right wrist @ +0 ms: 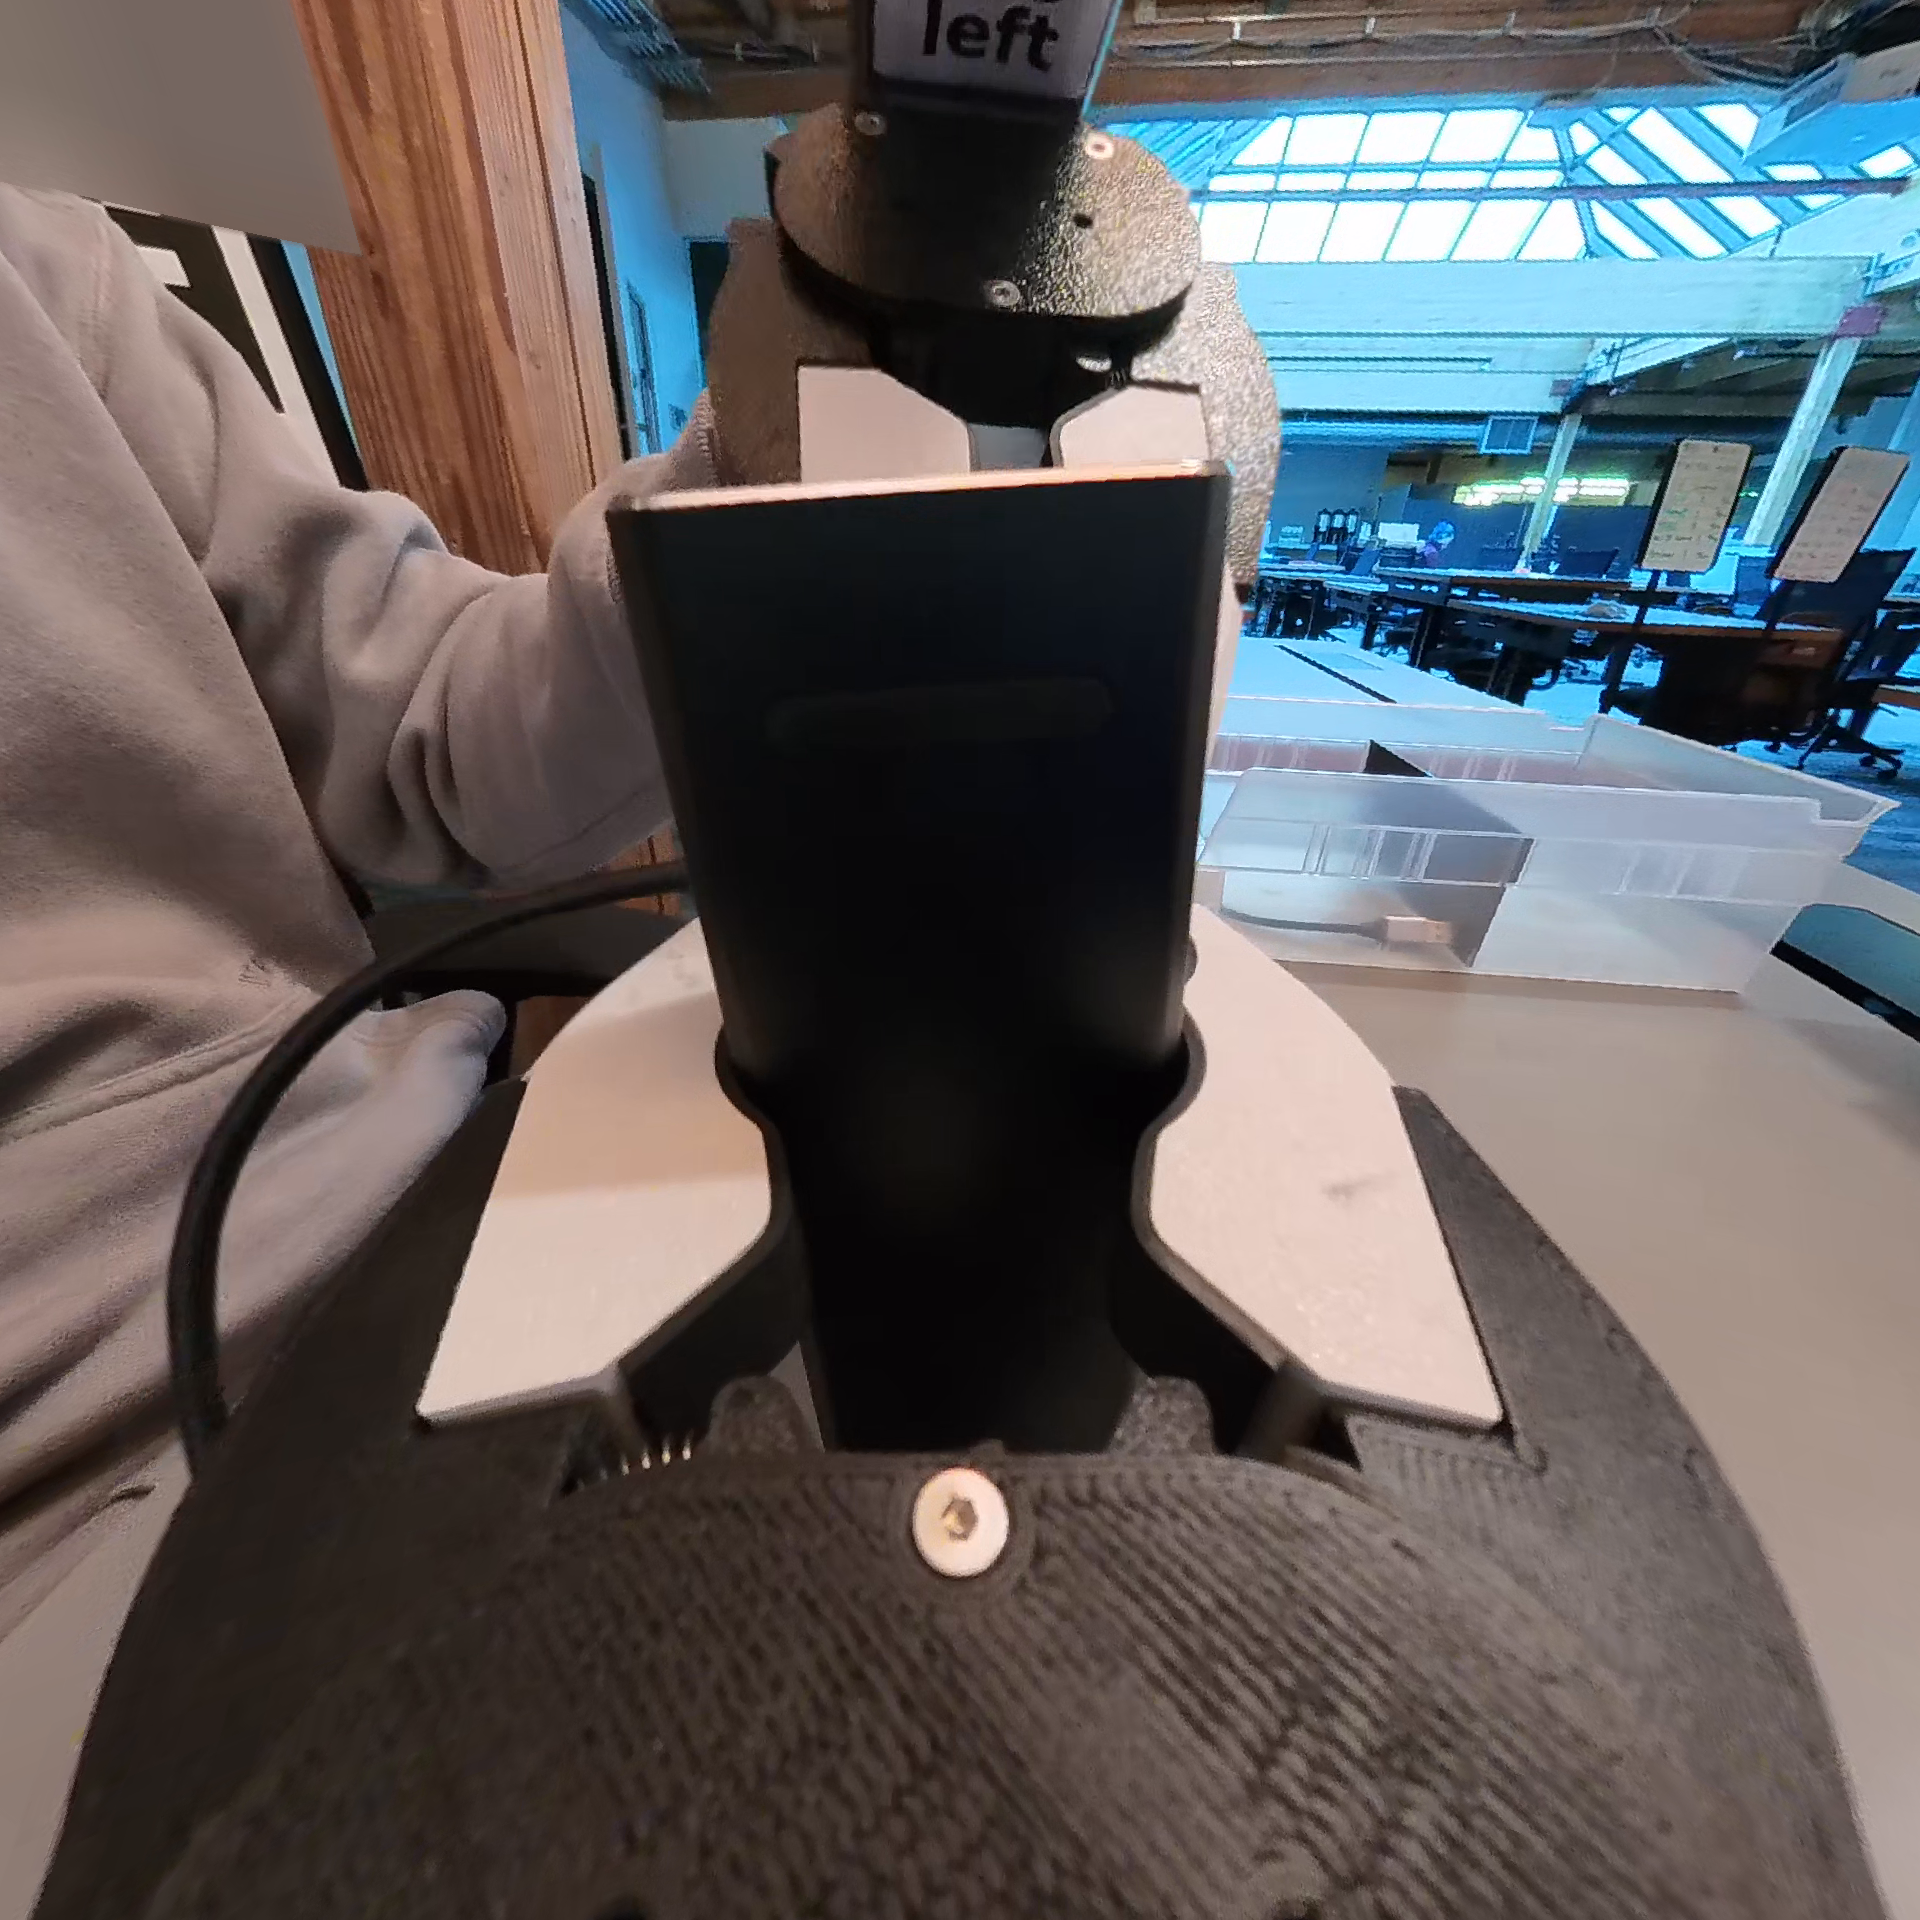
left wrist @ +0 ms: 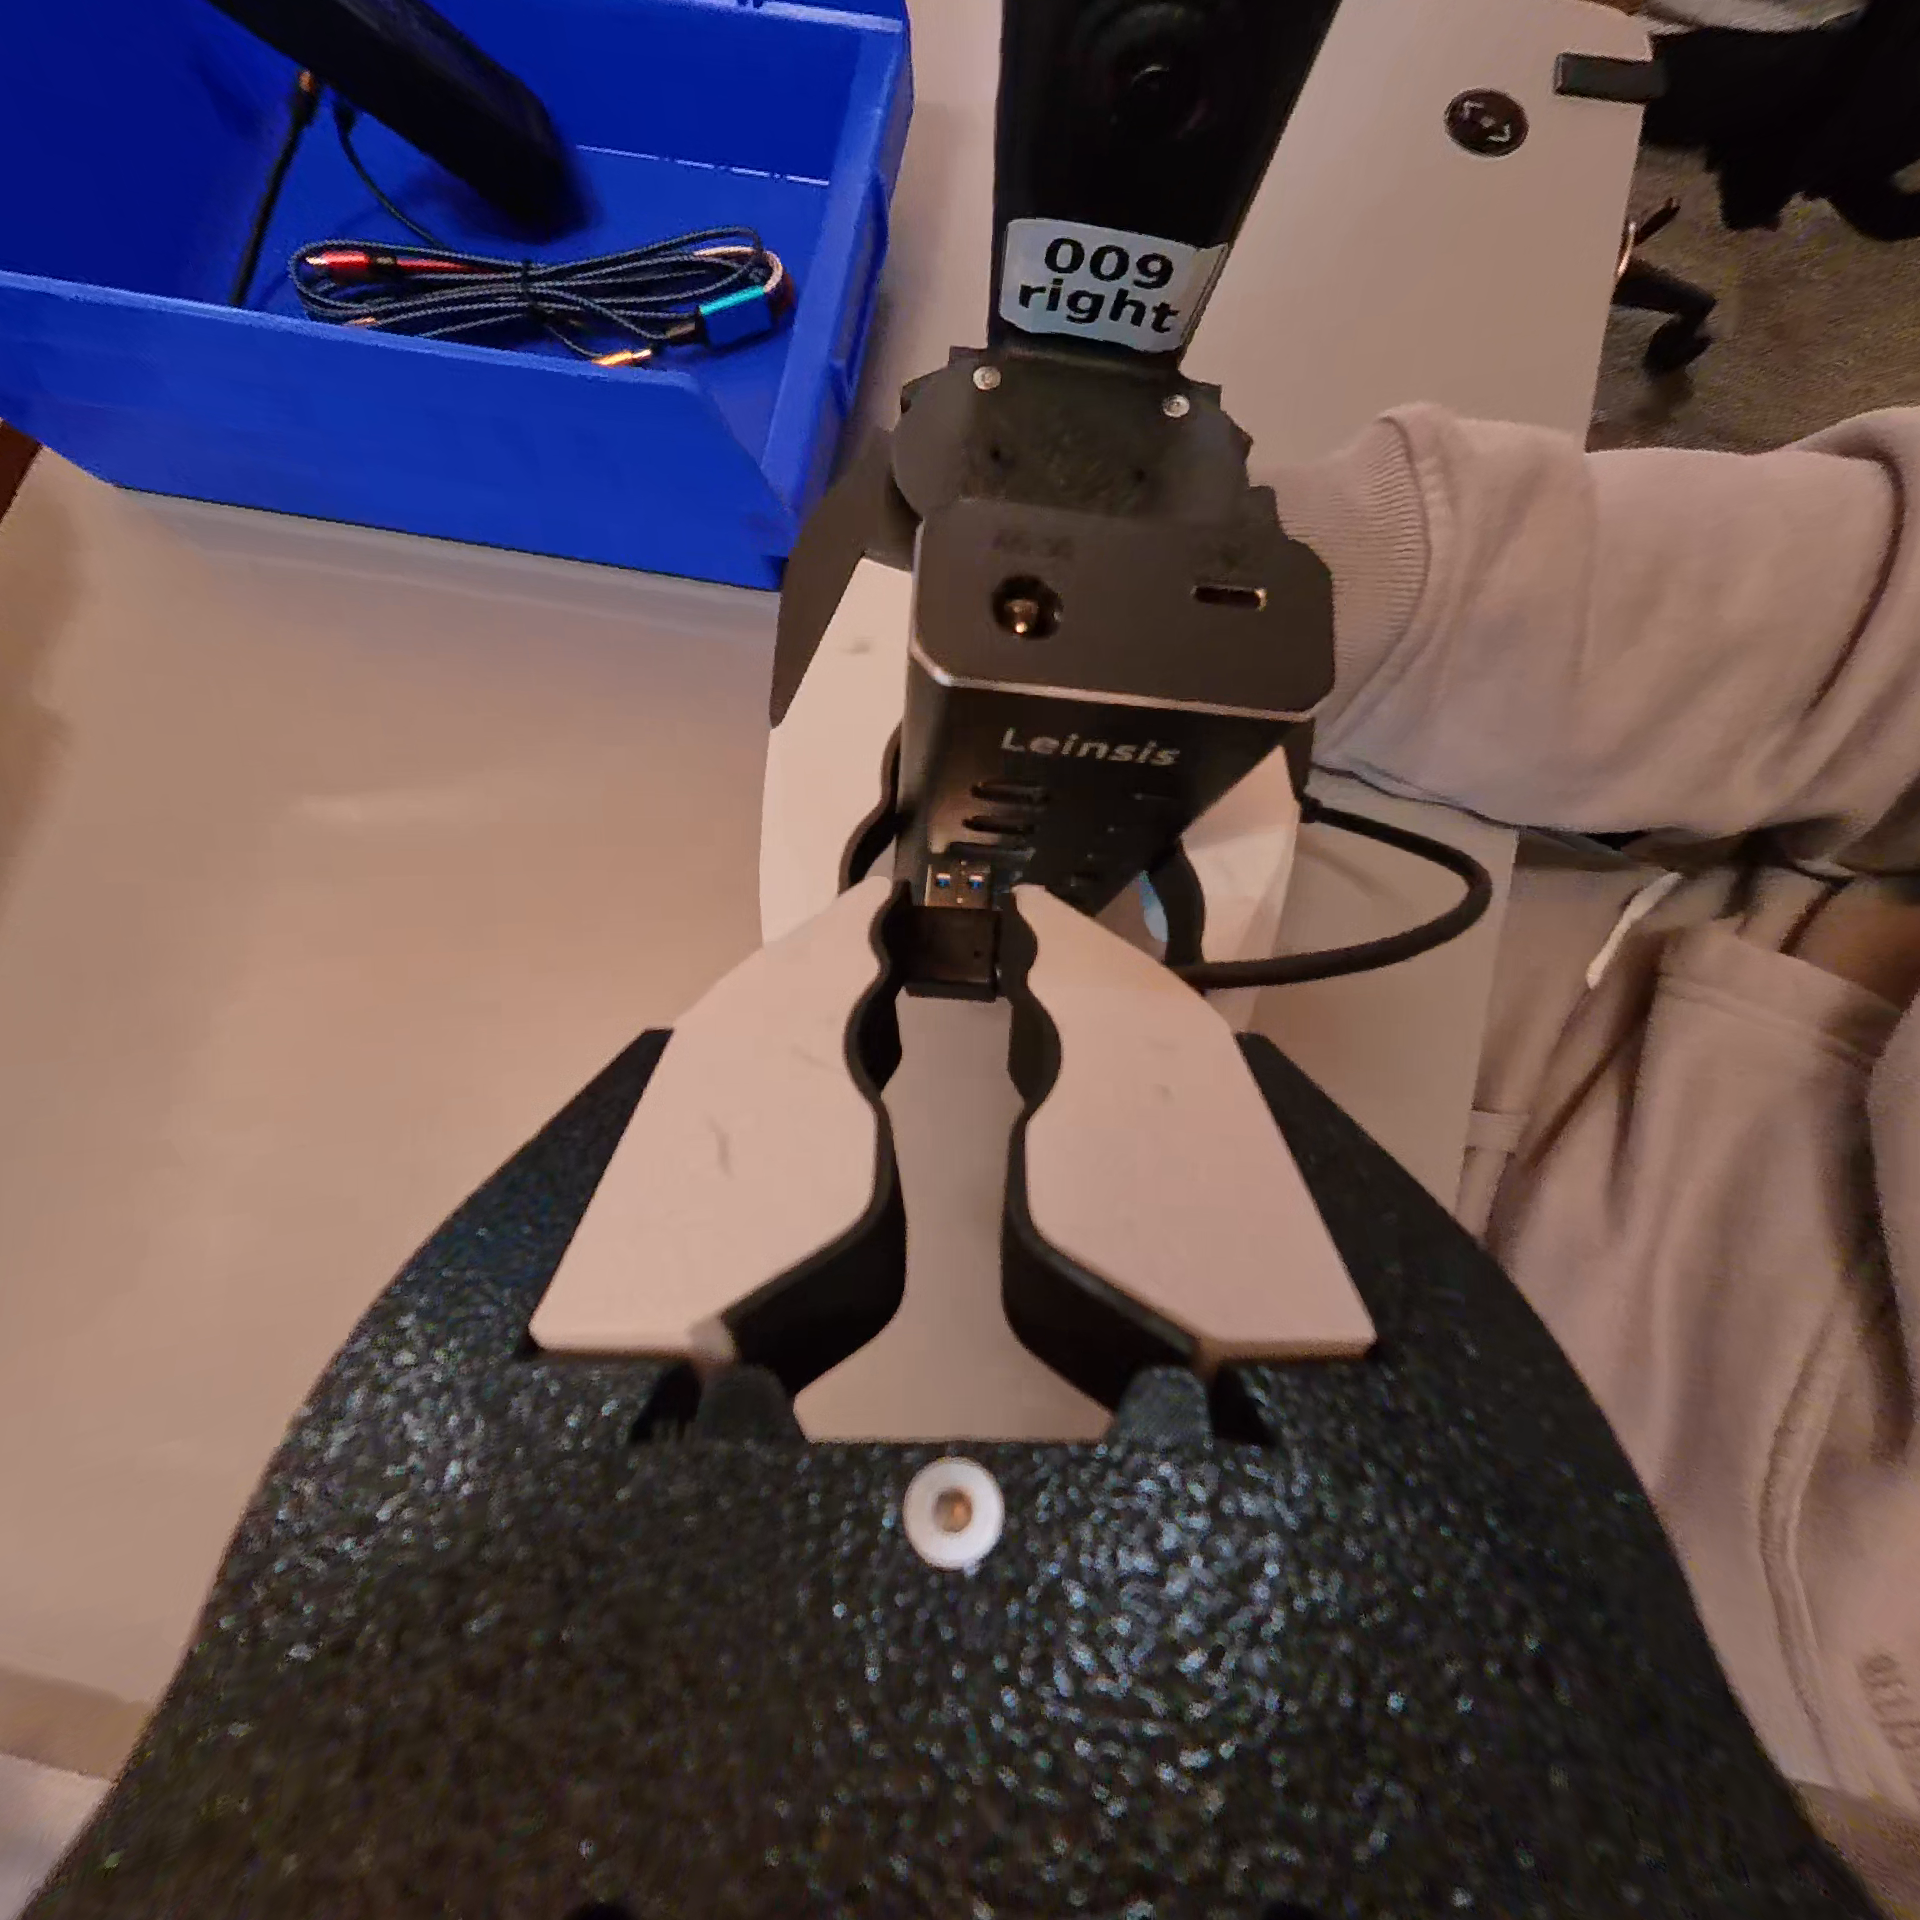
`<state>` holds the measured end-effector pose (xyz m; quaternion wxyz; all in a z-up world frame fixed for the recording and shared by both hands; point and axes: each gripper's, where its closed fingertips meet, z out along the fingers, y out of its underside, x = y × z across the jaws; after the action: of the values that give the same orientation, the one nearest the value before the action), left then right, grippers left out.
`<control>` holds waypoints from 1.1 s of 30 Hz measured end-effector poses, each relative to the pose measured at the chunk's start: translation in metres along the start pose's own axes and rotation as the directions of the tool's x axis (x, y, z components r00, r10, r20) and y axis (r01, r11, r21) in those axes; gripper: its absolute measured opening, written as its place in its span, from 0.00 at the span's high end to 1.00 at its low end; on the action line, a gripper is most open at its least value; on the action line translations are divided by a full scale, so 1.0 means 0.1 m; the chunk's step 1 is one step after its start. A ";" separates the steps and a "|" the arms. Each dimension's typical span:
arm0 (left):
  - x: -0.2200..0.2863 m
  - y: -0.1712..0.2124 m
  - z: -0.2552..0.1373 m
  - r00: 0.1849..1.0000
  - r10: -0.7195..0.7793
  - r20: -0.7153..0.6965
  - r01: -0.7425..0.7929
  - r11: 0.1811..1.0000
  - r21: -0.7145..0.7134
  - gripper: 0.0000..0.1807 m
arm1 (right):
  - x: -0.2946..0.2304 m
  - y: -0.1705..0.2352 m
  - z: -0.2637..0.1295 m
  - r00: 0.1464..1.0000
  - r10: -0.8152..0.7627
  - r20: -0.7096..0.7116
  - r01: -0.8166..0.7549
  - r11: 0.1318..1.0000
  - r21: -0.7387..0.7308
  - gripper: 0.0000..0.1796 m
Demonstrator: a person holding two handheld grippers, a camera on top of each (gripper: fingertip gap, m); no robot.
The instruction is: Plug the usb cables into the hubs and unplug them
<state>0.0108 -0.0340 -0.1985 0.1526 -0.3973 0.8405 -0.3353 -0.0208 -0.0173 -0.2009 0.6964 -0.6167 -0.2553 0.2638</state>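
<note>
My left gripper is shut on a black USB plug. The plug's metal tip with a blue insert sits at a port on the slotted face of the dark grey hub. I cannot tell how deep it is in. My right gripper is shut on the hub and holds it upright above the table. The right gripper also shows in the left wrist view behind the hub. The left gripper shows beyond the hub's top in the right wrist view.
A blue bin at the back left holds a coiled bundle of cables. A clear plastic bin stands on the table to the right. A black cable loops by the person's grey sleeve.
</note>
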 end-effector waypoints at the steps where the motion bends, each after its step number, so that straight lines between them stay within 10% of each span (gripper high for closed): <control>1: 0.00 -0.01 0.00 1.000 0.002 0.002 -0.002 1.000 0.000 0.91 | 0.00 -0.01 0.00 1.000 0.002 -0.001 -0.002 1.000 0.004 0.59; 23: -0.04 -0.05 0.01 0.997 0.043 0.061 -0.055 0.975 0.213 0.91 | 0.09 0.01 0.06 0.997 0.066 -0.050 -0.066 0.998 -0.004 0.59; 33: -0.14 0.05 -0.16 0.986 -0.161 0.041 0.135 0.921 0.365 0.91 | 0.14 -0.01 0.01 0.995 0.022 -0.092 -0.023 1.000 -0.014 0.59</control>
<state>0.0084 -0.0143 -0.1900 0.2266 -0.4366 0.7263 -0.4800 -0.0109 -0.0070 -0.1997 0.6999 -0.6361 -0.2179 0.2409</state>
